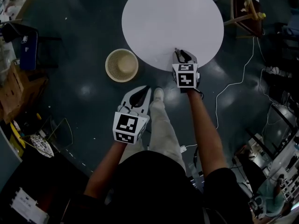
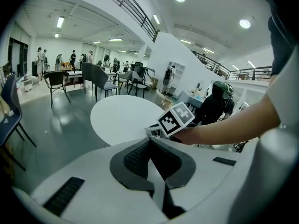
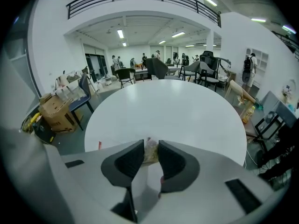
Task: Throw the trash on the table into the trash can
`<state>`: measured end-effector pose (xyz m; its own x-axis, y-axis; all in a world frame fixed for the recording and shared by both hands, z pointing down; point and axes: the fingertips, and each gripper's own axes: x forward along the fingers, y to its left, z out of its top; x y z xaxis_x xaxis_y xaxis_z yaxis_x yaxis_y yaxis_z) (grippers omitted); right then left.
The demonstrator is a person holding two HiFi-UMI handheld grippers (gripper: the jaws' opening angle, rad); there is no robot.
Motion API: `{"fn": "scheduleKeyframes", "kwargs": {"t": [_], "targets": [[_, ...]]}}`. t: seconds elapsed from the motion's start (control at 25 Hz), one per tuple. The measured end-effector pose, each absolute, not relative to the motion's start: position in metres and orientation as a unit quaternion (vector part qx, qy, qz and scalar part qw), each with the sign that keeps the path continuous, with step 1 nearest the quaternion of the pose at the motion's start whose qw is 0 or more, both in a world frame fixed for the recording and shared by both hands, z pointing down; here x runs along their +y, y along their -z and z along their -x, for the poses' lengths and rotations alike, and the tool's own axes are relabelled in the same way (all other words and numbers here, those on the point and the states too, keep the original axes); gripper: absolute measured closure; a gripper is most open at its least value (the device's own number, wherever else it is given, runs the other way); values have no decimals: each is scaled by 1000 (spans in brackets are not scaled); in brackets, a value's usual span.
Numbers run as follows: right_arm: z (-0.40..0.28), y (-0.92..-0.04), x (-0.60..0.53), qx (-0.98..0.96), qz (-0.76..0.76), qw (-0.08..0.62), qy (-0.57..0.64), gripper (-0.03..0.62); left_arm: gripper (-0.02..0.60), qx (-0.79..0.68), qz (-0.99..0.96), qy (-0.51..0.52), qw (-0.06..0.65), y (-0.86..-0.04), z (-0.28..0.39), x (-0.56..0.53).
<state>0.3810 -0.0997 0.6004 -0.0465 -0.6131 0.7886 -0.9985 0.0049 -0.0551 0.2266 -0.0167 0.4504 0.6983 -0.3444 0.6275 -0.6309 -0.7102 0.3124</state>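
Observation:
A round white table (image 1: 173, 17) stands ahead, and a wicker trash can (image 1: 121, 65) sits on the floor by its near left edge. My right gripper (image 1: 179, 52) is at the table's near rim. Its jaws are closed on a small crumpled clear wrapper (image 3: 150, 151) that lies on the tabletop (image 3: 168, 111). A tiny red scrap (image 3: 99, 145) lies to the left of it. My left gripper (image 1: 146, 88) hangs lower, over the dark floor just right of the can, with its pads (image 2: 140, 155) together and nothing between them. From there the right gripper's marker cube (image 2: 176, 119) shows at the table's edge.
A wooden chair (image 1: 245, 8) stands at the table's far right. A white cable (image 1: 233, 85) trails over the floor to the right. Cardboard boxes (image 1: 14, 87) and a dark chair (image 1: 25, 43) crowd the left. My shoe (image 1: 159, 94) is below the table's rim.

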Motion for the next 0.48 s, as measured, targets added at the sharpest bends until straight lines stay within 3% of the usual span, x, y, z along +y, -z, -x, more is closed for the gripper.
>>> {"fn": "scheduleKeyframes", "kwargs": {"t": [0.16, 0.48], "targets": [[-383, -598, -100, -642, -630, 300, -318, 538, 568, -286, -880, -275, 262, -451, -223, -22], [-386, -584, -93, -645, -631, 291, -319, 553, 568, -310, -875, -258, 267, -440, -218, -38]]}}
